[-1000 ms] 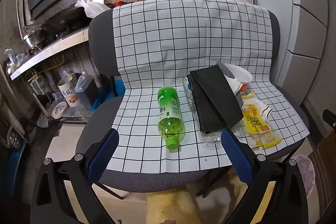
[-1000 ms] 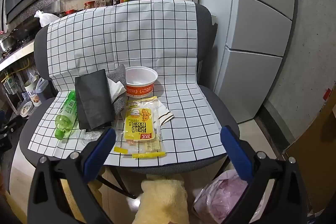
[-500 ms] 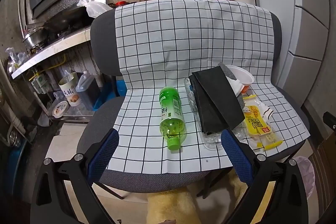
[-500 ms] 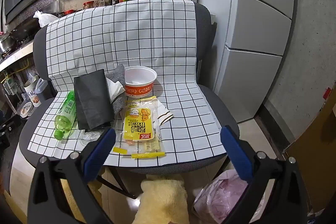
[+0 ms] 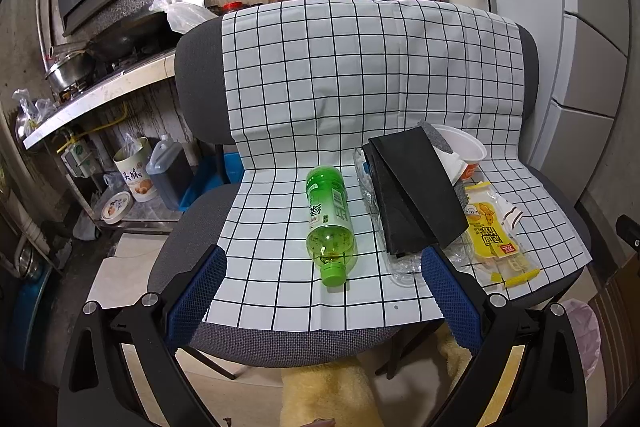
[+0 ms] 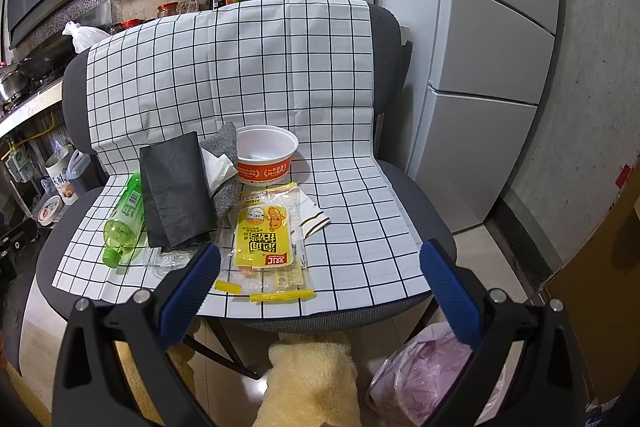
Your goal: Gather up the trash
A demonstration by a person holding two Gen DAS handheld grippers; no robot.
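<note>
A chair with a checked cloth [image 5: 360, 75] holds the trash. A green bottle [image 5: 330, 223] lies on its side, cap toward me; it also shows in the right wrist view [image 6: 122, 223]. A black sheet [image 5: 416, 191] [image 6: 176, 191] lies over a clear crushed bottle [image 5: 404, 267]. A white and orange bowl [image 6: 266, 159], a yellow snack wrapper [image 6: 264, 237] and crumpled tissue [image 6: 218, 167] lie to the right. My left gripper [image 5: 324, 291] is open in front of the green bottle. My right gripper [image 6: 320, 279] is open in front of the wrapper. Both are empty.
A pink trash bag [image 6: 420, 379] sits on the floor at the chair's right front. A yellow fluffy thing [image 6: 312, 379] lies on the floor below the seat. A fridge [image 6: 492, 67] stands to the right. A kitchen counter [image 5: 92, 95] and containers [image 5: 136, 175] are at the left.
The left wrist view has shifted slightly, so the chair and green bottle sit a bit further right in it. The right wrist view is almost unchanged. Nothing was grasped.
</note>
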